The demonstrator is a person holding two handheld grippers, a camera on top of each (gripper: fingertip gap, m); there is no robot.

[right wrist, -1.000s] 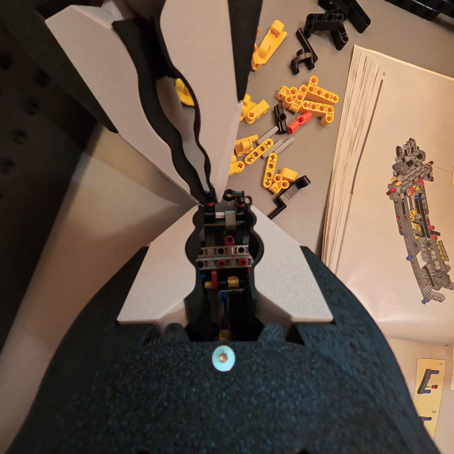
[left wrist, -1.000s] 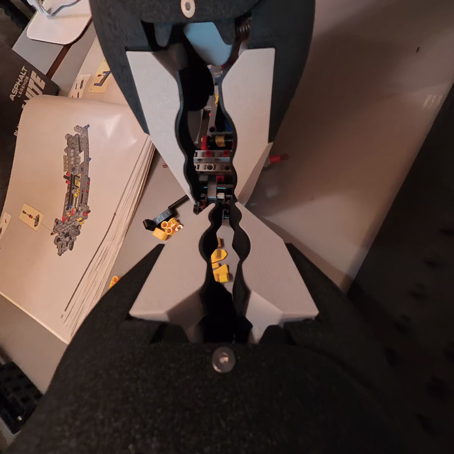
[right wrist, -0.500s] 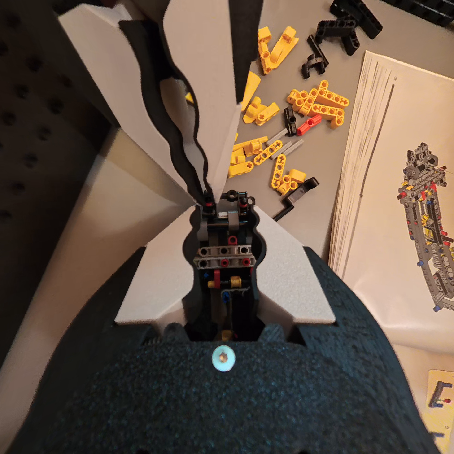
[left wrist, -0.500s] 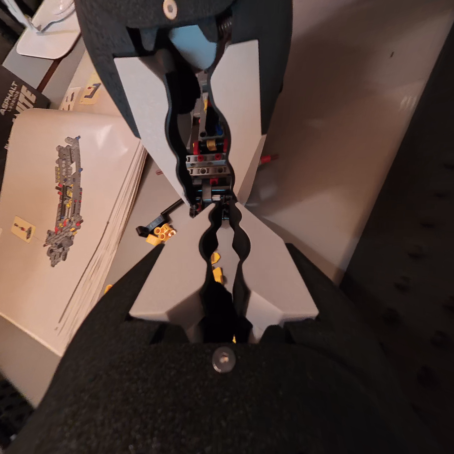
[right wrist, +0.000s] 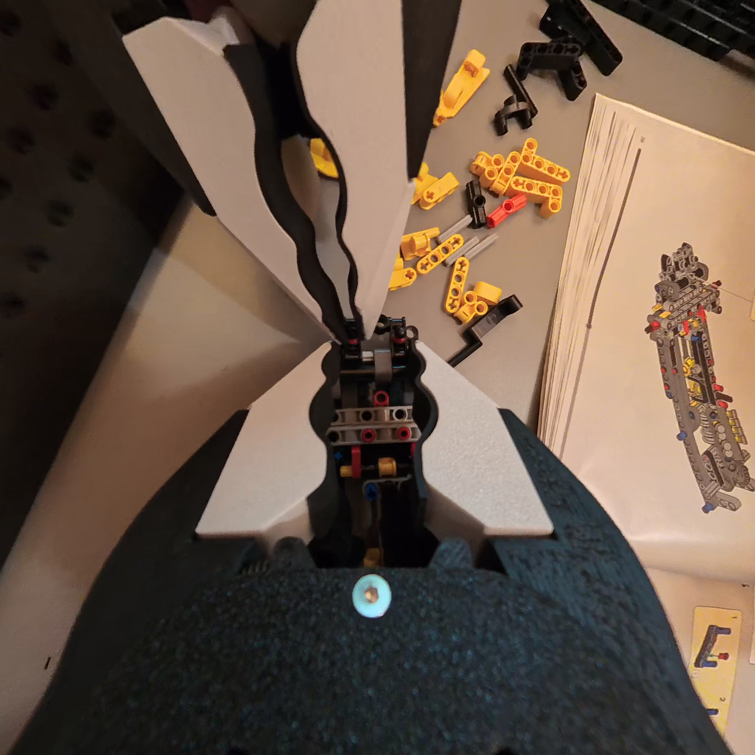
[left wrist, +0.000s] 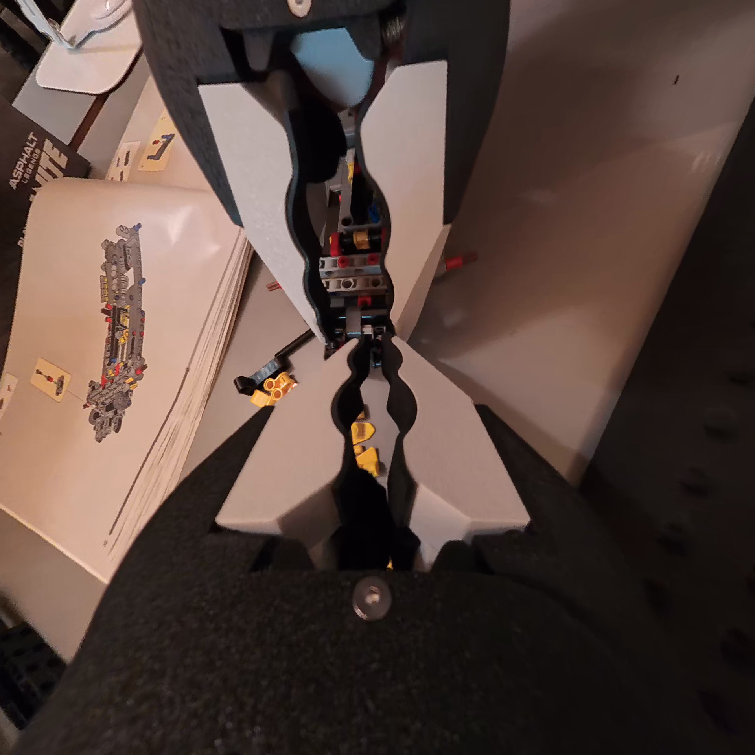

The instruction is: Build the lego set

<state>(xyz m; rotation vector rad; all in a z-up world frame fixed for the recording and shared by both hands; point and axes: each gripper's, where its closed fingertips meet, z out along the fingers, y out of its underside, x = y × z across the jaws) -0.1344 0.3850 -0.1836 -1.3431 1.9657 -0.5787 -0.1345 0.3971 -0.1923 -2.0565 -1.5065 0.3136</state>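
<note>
While the right gripper (right wrist: 374,347) clamps the grey-and-black Lego frame with red, yellow and blue pins (right wrist: 374,429) between its 2 pale wavy-edged fingers, the left gripper (left wrist: 374,347) meets it tip to tip, its fingers nearly pressed together and pinching the small black parts at the frame's far end. The frame runs lengthwise along the right gripper's fingers, held above the table.

Below lies a matte grey tabletop (right wrist: 510,388). Just past the fingertips sits a scatter of loose yellow beams and connectors (right wrist: 519,175), with a black crank-shaped piece (right wrist: 486,322), short grey axles (right wrist: 470,245) and 1 red pin (right wrist: 506,210) among them. Farther off lie black angled beams (right wrist: 559,61). Beside the scatter, a thick open instruction booklet (right wrist: 637,286) shows a drawing of a long grey chassis. A pale beige raised surface (left wrist: 572,245) borders the table, and beyond it stands a dark panel dotted with holes (right wrist: 49,122).
</note>
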